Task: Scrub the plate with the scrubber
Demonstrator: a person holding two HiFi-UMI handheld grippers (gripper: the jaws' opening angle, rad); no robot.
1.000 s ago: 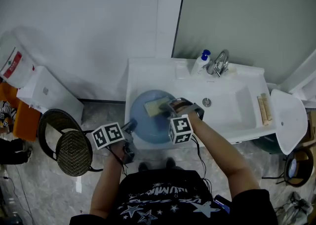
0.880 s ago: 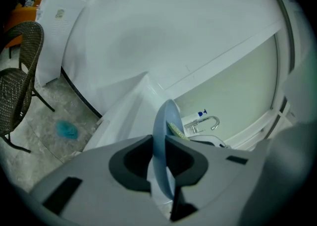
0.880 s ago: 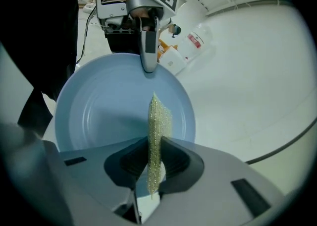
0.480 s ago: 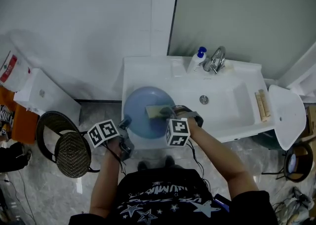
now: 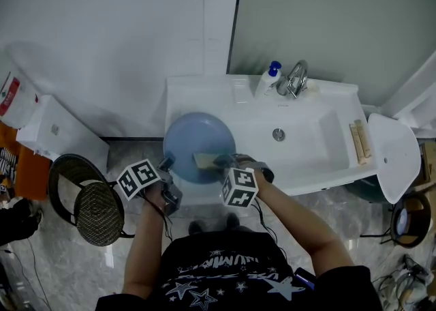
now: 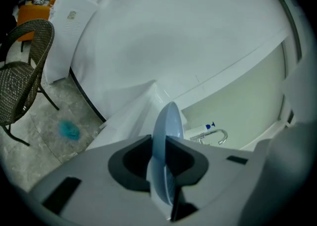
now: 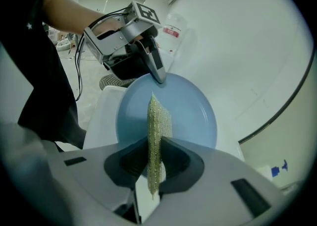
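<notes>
Overhead, both grips are too small to read; close views show left gripper (image 6: pixel 159 160) pinching plate (image 6: pixel 166 123) rim, right gripper (image 7: pixel 154 164) clamping scrubber (image 7: pixel 156 126) over it.

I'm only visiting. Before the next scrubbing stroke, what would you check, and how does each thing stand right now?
1. Left tongs clamped on the plate rim: ok.
2. Right tongs clamped on the scrubber: ok.
3. Scrubber over the plate's face: ok.
4. Scrubber pressing on the plate: cannot tell.
5. Plate held over the sink: ok.
6. Soap on the scrubber: cannot tell.
</notes>
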